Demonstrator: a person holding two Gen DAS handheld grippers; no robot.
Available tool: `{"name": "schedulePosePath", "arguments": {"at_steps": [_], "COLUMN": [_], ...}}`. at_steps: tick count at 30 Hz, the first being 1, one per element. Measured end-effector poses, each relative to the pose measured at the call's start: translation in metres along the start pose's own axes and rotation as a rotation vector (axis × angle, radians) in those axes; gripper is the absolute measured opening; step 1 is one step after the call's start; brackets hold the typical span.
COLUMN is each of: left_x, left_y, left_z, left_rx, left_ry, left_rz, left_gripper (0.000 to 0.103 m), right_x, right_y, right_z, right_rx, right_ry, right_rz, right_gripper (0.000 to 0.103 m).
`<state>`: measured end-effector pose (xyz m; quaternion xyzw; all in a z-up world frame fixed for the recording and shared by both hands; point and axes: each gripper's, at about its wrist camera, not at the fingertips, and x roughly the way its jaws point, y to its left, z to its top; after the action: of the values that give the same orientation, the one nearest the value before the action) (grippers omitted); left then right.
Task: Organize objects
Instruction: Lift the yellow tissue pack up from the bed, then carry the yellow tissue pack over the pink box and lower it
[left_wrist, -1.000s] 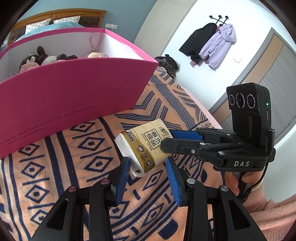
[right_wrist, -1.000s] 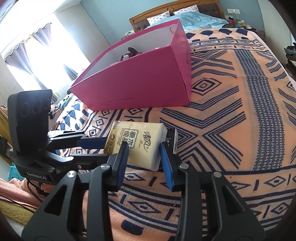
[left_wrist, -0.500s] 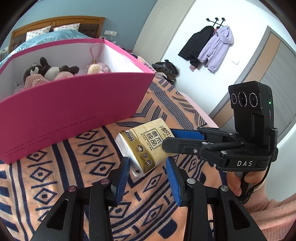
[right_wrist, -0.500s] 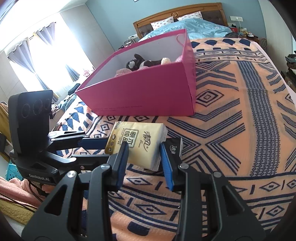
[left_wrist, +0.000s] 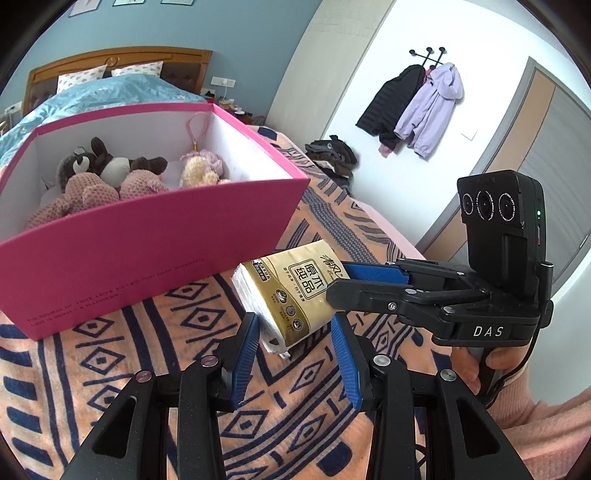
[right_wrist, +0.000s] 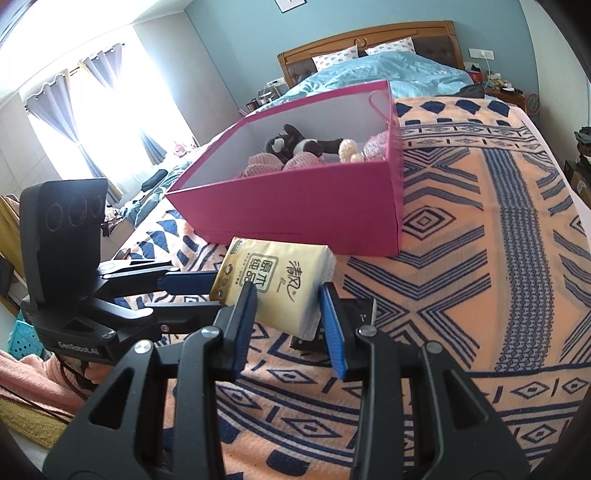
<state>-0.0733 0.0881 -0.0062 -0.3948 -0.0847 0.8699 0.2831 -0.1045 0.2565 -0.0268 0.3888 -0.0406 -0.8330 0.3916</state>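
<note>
A yellow tissue pack hangs above the patterned blanket, gripped at both ends. My left gripper is shut on its white near end in the left wrist view. From the right, my right gripper clamps the other end. In the right wrist view the same tissue pack sits between the blue pads of my right gripper, and my left gripper holds it from the left. Beyond it stands an open pink box holding plush toys.
A small black packet lies on the blanket just under the pack. The pink box fills the bed's middle, with bare blanket to its right. Coats hang on the wall; a hand grips the right handle.
Both grippers have risen together with the tissue pack still between them. The inside of the pink box and its plush toys have come into view.
</note>
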Motion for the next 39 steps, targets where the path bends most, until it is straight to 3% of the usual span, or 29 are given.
{"name": "schedulePosePath", "arguments": {"at_steps": [23, 39], "left_x": [-0.024, -0.020], "left_y": [0.006, 0.017], "left_z": [0.033, 0.062], "left_rx": [0.040, 0.048], "left_ry": [-0.093, -0.114], "left_rz": [0.066, 0.092], "left_gripper": [0.040, 0.040], "right_x": [-0.004, 0.003], "right_y": [0.017, 0.006], "right_z": [0.045, 0.081], "right_rx": [-0.086, -0.071], "right_ry": [-0.081, -0.110], "right_rz": [0.018, 0.032], "right_gripper": [0.039, 0.039]}}
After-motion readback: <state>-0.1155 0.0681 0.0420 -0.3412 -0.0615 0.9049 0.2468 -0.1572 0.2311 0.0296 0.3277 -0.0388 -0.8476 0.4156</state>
